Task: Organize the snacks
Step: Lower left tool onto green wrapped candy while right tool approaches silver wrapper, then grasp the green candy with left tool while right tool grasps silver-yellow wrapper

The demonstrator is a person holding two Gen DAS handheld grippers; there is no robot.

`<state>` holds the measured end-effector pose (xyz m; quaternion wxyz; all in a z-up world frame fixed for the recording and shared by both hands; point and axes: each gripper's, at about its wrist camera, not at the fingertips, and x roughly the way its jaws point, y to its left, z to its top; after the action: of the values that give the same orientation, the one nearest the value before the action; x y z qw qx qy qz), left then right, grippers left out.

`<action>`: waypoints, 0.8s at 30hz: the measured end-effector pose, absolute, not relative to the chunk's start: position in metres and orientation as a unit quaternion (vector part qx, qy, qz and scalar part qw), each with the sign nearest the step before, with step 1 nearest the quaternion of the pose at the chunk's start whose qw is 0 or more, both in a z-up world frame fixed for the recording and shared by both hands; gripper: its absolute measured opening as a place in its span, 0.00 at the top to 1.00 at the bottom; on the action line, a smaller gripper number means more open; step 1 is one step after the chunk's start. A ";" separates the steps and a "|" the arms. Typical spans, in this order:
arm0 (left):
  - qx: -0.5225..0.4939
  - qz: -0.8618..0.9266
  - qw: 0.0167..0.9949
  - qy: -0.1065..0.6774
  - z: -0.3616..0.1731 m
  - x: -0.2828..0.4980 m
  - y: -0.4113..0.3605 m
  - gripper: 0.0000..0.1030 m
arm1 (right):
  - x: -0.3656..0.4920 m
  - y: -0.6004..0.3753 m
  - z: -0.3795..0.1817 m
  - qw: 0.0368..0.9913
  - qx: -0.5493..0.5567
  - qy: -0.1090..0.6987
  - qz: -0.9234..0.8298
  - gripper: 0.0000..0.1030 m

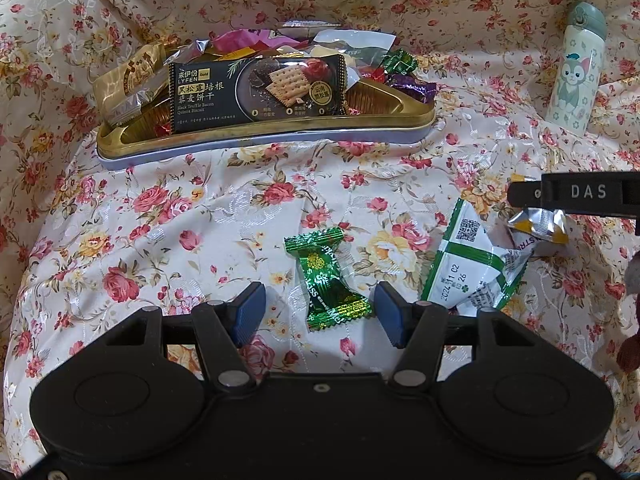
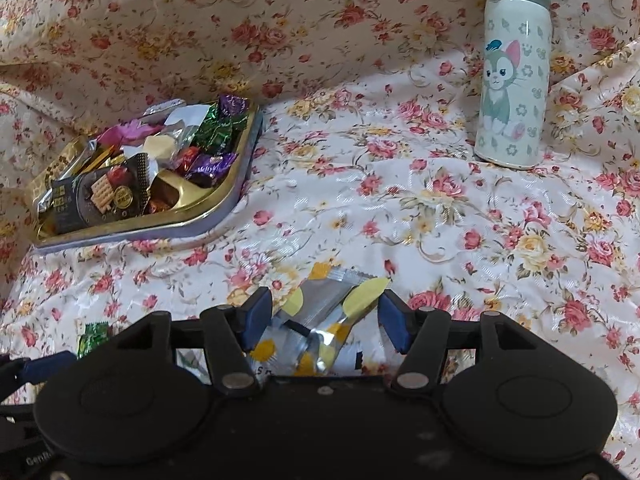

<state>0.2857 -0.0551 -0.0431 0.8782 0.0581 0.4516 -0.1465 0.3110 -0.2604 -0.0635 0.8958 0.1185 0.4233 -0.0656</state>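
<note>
A gold tray (image 1: 264, 142) heaped with wrapped snacks, a black cracker pack (image 1: 256, 94) leaning in front, sits on the floral cloth; it also shows in the right wrist view (image 2: 208, 204). My left gripper (image 1: 320, 314) is open, its jaws either side of a green foil candy (image 1: 326, 280) lying on the cloth. A white-and-green packet (image 1: 476, 264) lies to its right. My right gripper (image 2: 326, 320) is open around a silver-and-yellow packet (image 2: 320, 328) on the cloth; that packet (image 1: 540, 226) and the right gripper's finger (image 1: 576, 194) show in the left wrist view.
A white bottle with a cat picture and grey-green cap (image 2: 510, 80) stands upright at the back right, also in the left wrist view (image 1: 576, 76). Rumpled floral cloth (image 1: 180, 220) covers the surface and rises behind the tray.
</note>
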 end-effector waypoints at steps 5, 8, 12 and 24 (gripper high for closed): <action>0.058 -0.146 0.878 0.452 -0.043 0.285 -0.055 0.39 | 0.302 -0.265 -0.064 0.900 0.106 0.420 -0.052 0.40; 0.057 -0.146 0.878 0.451 -0.043 0.285 -0.055 0.39 | 0.293 -0.270 -0.065 0.901 0.089 0.422 -0.044 0.40; 0.057 -0.146 0.878 0.452 -0.044 0.285 -0.055 0.39 | 0.289 -0.275 -0.069 0.900 0.087 0.424 -0.053 0.40; 0.056 -0.144 0.876 0.457 -0.043 0.287 -0.055 0.39 | 0.309 -0.265 -0.073 0.905 0.056 0.420 -0.047 0.39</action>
<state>0.2873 -0.0555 -0.0427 0.8759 0.0560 0.4572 -0.1436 0.3094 -0.2648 -0.0727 0.9048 0.0556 0.4196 -0.0468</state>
